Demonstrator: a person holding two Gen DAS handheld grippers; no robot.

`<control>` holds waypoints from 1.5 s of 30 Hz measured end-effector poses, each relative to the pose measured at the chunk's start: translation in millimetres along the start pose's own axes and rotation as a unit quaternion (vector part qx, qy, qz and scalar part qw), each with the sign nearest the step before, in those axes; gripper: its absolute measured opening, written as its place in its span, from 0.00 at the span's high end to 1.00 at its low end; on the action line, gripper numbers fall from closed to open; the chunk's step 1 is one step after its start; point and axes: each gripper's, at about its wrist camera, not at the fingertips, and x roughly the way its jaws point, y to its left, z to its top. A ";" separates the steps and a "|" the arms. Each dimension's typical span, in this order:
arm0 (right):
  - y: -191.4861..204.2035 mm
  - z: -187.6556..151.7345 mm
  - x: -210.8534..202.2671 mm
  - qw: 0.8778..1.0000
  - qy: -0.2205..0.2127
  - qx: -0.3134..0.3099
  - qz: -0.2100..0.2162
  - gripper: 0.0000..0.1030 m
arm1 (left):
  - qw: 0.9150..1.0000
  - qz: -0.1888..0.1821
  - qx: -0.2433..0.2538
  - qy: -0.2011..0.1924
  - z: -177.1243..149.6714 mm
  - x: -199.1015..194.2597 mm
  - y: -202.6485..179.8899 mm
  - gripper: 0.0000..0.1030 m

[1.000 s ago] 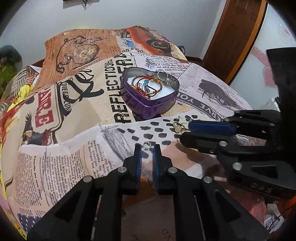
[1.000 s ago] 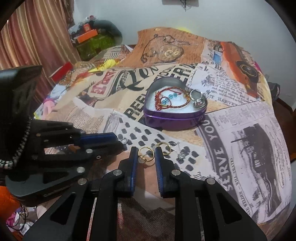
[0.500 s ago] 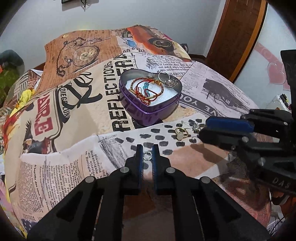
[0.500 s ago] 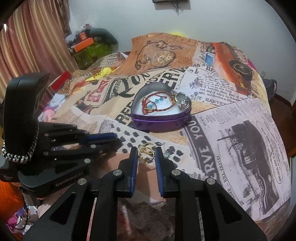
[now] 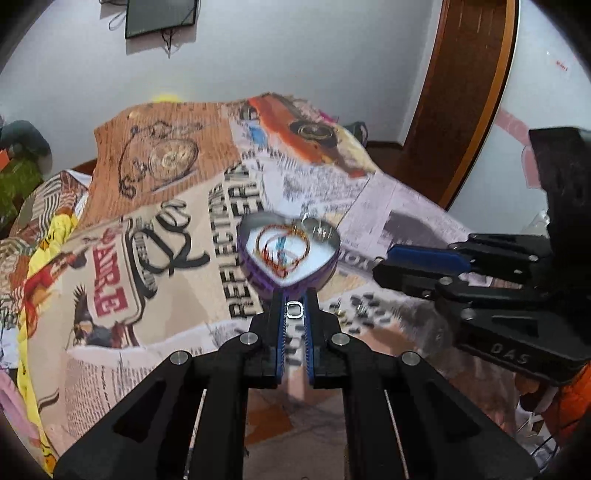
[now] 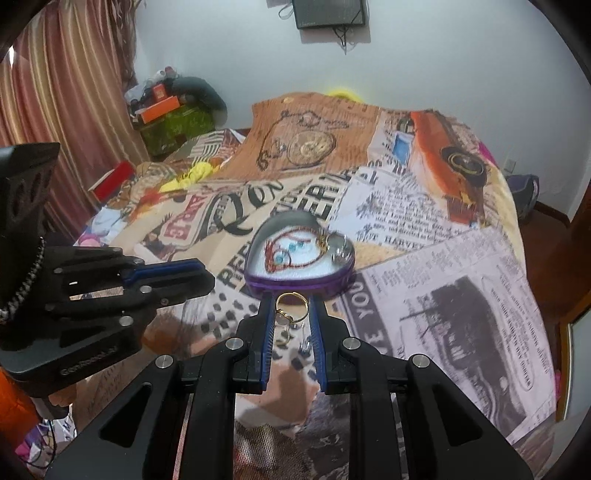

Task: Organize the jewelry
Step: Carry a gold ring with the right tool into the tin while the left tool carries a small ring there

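Between the blue pads of the left gripper (image 5: 294, 309) sits a small silver ring (image 5: 294, 309), pinched at the fingertips and lifted clear of the bedspread (image 5: 177, 302). Its jaws stand narrow, closed on that ring. Just beyond the tips lies the purple heart-shaped tin (image 5: 258, 275), open, near the middle of the bed; inside it on a white lining are red-and-gold bangles (image 5: 282, 249) and a silver ring piece (image 5: 319, 230) at the tin's far right lobe.

From the right wrist view, the right gripper (image 6: 291, 314) holds a gold ring (image 6: 291, 306) between its pads, jaws drawn in on it, with the same tin (image 6: 295, 286) just ahead of the fingertips. Below the gold ring, small loose pieces of jewelry (image 6: 282, 338) lie on the dotted patch of the bedspread (image 6: 461, 295), blurred. The left gripper (image 6: 207, 275) shows at the left of this view, pointing toward the tin; the right gripper (image 5: 384, 266) likewise shows at the right of the left wrist view. A curtain (image 6: 66, 110) hangs at the far left, and a dark screen (image 6: 328, 13) is mounted on the wall past the bed's far edge.
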 end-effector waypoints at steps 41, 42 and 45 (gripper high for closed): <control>-21.5 28.8 60.2 1.000 0.012 0.003 0.014 0.84 | 0.999 -0.011 -0.031 0.022 39.2 74.3 36.4 0.93; -22.0 28.9 60.9 1.000 0.013 0.003 0.014 0.84 | 0.999 -0.011 -0.031 0.024 39.1 75.3 37.0 0.93; -23.9 29.1 64.0 1.000 0.016 0.006 0.016 0.84 | 0.999 -0.009 -0.032 0.024 38.4 75.2 37.4 0.93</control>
